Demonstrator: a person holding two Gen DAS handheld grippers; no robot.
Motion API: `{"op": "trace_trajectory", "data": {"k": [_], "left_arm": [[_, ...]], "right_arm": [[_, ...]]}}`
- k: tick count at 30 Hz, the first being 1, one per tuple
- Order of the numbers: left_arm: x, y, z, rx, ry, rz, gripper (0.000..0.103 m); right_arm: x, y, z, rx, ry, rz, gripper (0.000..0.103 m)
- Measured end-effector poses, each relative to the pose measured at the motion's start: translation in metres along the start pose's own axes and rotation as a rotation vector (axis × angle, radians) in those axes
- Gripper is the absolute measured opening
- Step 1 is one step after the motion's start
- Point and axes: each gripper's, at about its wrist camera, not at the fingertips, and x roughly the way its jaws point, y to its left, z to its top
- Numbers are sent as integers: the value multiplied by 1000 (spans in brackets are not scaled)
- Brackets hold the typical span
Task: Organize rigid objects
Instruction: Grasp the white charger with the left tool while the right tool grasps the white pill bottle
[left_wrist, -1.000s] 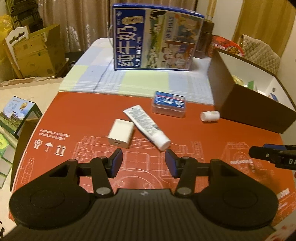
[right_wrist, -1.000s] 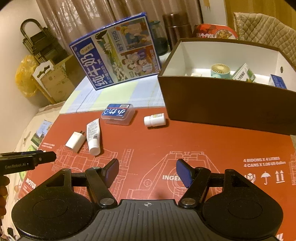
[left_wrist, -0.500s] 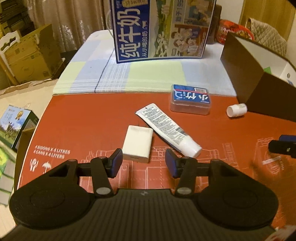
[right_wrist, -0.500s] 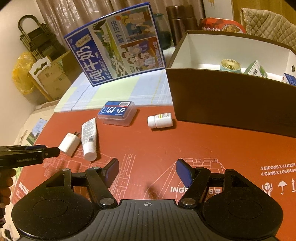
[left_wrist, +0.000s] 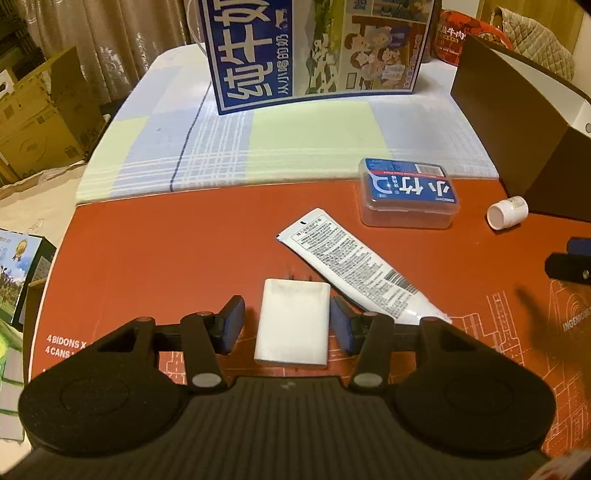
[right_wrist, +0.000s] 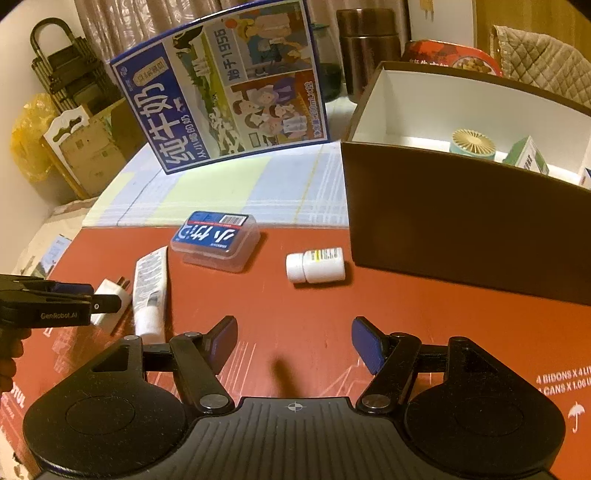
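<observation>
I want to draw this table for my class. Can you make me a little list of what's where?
surface: red printed mat
between left jaws, not gripped: white plug adapter
beside adapter: white printed tube
further back: clear plastic box with blue label
near brown box: small white pill bottle lying on its side
container: brown cardboard box with white inside
right jaws: open, holding nothing

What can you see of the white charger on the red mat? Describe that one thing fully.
The charger is a small white block with rounded corners, plastic by its look, lying flat on the red mat. Its metal prongs point away from the left hand-held gripper, whose open jaws flank it with gaps. The tube lies close beside it.
</observation>
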Motion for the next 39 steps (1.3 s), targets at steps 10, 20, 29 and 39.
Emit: {"op": "trace_trajectory", "data": {"k": [10,20,29,39], "left_arm": [[10,7,4,-17,0,-5,37],[20,16,18,-54,5,26,37],[24,14,17,-57,16,34,37],[20,8,11,-49,19,24,37]], "right_arm": [[29,-1,13,-32,-25,-47,66],[52,-6,23,-23,-27,-82,65],[65,-2,25,-51,-22,-104,44],[55,0,14,-98,5,-89,43]]}}
